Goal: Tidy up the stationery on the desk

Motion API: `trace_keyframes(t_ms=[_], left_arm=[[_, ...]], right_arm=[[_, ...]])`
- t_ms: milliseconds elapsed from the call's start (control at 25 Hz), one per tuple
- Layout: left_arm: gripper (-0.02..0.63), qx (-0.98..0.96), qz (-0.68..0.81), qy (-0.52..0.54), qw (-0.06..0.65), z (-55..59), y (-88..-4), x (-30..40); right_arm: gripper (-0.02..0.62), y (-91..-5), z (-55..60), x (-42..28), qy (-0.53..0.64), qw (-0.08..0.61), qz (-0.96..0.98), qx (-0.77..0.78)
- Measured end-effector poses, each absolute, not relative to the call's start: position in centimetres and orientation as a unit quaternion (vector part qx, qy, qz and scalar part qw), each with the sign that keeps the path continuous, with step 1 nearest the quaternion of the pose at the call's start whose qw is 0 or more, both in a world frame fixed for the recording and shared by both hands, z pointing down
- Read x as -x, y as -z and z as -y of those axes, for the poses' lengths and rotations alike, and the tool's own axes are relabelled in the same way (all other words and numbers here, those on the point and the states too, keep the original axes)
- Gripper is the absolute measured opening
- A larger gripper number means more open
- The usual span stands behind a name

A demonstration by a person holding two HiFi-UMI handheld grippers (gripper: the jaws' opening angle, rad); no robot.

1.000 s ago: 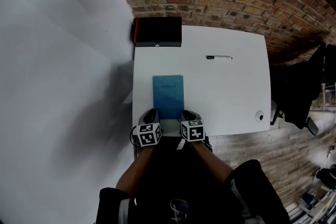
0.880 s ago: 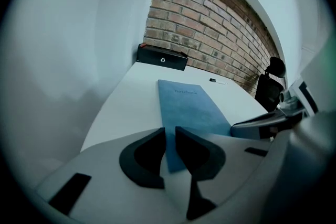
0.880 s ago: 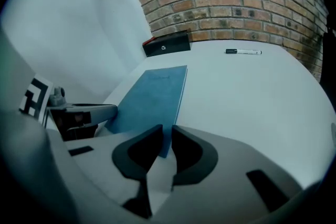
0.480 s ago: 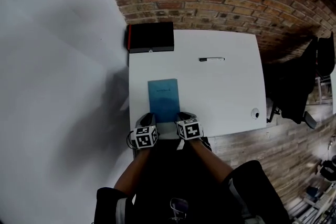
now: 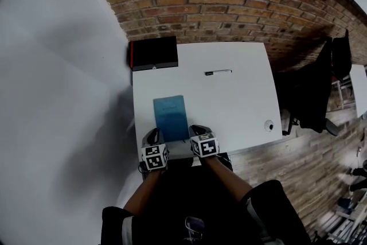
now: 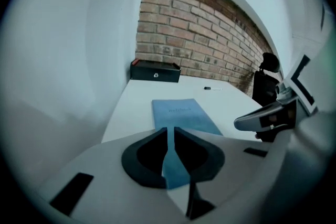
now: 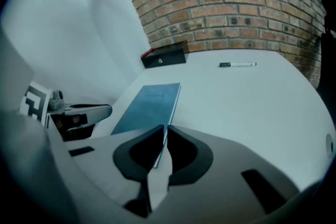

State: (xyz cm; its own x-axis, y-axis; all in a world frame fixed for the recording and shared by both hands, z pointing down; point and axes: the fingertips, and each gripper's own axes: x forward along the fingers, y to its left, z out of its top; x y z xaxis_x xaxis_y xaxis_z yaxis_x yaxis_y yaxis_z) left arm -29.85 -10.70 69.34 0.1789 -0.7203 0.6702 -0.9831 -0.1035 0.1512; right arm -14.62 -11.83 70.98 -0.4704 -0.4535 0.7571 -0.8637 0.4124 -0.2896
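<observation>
1. We see a black box point(image 5: 153, 53) with a red side at the far left corner of the desk point(image 5: 241, 106); its small front mark is unreadable.
2. Our left gripper point(image 5: 153, 136) is clenched on nothing, at the near left corner of the blue notebook point(image 5: 170, 117).
3. The notebook lies flat by the near edge; its cover print is too faint to read.
4. Our right gripper point(image 5: 196, 131), likewise clenched and empty, sits at its near right corner.
5. A pen point(image 5: 218, 72) lies farther right, well apart.

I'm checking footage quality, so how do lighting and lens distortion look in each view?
Head view: dim, dark corners, fisheye bows the brick wall and desk edges. Left gripper view: black round vignette, soft focus, the pen barely a speck. Right gripper view: brick courses curve, blue notebook and pen sharper.
</observation>
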Motion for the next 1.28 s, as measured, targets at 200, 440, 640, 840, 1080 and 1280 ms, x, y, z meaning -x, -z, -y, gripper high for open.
trace_keyframes(t_ms=[200,440,640,840,1080,1280], left_arm=[[0.015,-0.735,0.601,-0.184,0.253,12.2,-65.6,27.7],[0.015,-0.746,0.59,-0.185,0.246,13.5,-64.9,24.3],[0.015,-0.747,0.584,-0.192,0.251,14.4,-64.6,21.7],[0.015,-0.754,0.577,-0.194,0.246,15.3,-63.5,18.6],[0.015,-0.752,0.577,-0.199,0.249,16.0,-62.6,15.9],[0.015,-0.745,0.581,-0.207,0.253,16.1,-62.4,14.6]], right_arm=[[0.029,-66.2,14.1,12.6,-0.312,0.238,0.816,-0.423],[0.029,-63.5,15.9,10.0,-0.289,0.219,0.832,-0.42],[0.029,-62.1,17.4,8.5,-0.259,0.211,0.848,-0.412],[0.029,-60.7,18.9,7.0,-0.227,0.2,0.869,-0.392],[0.029,-59.9,20.6,5.1,-0.201,0.188,0.89,-0.363],[0.031,-60.1,22.7,3.0,-0.164,0.196,0.906,-0.336]])
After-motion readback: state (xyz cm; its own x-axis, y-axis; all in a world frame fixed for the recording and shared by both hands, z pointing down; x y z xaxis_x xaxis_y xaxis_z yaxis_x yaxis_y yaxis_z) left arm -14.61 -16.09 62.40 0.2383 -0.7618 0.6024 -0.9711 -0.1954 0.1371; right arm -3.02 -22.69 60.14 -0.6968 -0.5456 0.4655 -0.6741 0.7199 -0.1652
